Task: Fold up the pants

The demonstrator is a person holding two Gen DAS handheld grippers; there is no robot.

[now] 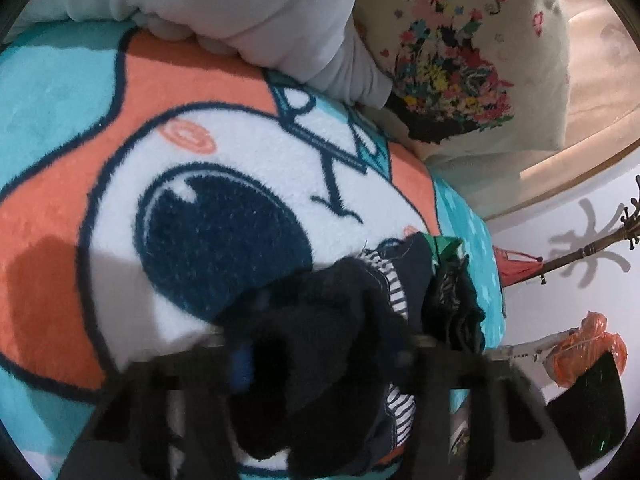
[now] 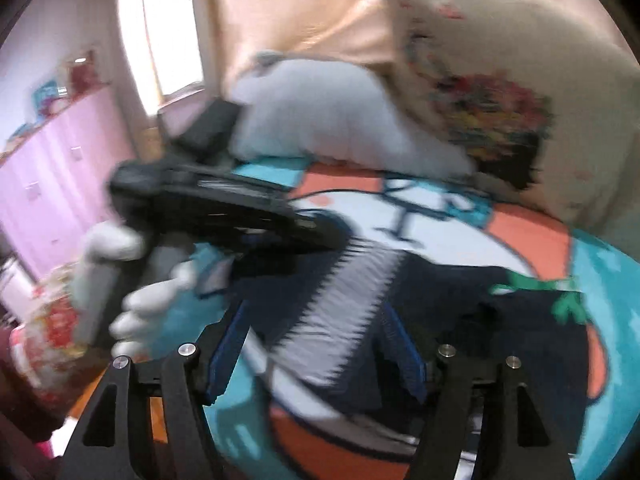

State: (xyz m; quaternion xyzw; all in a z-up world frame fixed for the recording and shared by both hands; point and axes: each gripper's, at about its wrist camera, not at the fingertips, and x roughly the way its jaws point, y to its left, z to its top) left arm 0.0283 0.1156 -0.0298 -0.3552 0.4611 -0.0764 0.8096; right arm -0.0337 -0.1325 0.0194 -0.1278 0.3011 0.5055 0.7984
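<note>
The dark navy pants [image 1: 320, 344] with a striped waistband [image 2: 344, 304] lie bunched on a cartoon blanket [image 1: 160, 152] on a bed. In the left wrist view my left gripper [image 1: 320, 364] is shut on a thick fold of the dark fabric, which hides the fingertips. In the right wrist view my right gripper [image 2: 316, 344] is open, its blue pads [image 2: 230, 344] on either side of the striped waistband just above the pants. The left gripper [image 2: 304, 228], held by a white-gloved hand, shows there gripping the pants' far left end. The right view is blurred.
A white pillow [image 1: 240, 12] and a floral cushion [image 1: 460, 60] lie at the head of the bed. The bed's edge [image 1: 496, 280] drops to a floor with an orange bag [image 1: 588, 348]. Pink drawers [image 2: 60, 176] stand to the left.
</note>
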